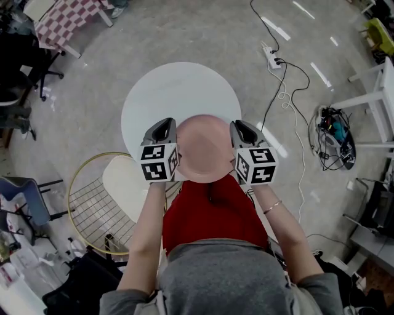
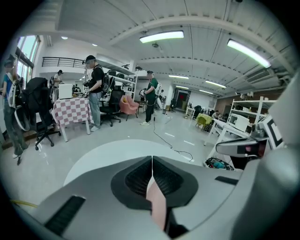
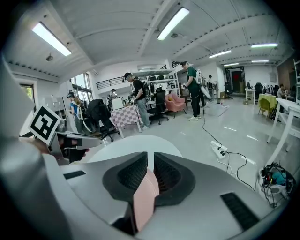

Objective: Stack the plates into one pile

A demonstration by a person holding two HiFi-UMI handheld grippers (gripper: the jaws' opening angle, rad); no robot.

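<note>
A pink plate hangs level over the near edge of a round white table, held from both sides. My left gripper is shut on its left rim and my right gripper on its right rim. In the left gripper view the pink rim shows pinched between the dark pads, with the left gripper pointing over the table. The right gripper view shows the same: the rim is clamped in the right gripper. I see no other plate.
A round wire chair with a white seat pad stands at the table's near left. A power strip and cables lie on the floor to the right. A checkered table, office chairs and standing people are farther off.
</note>
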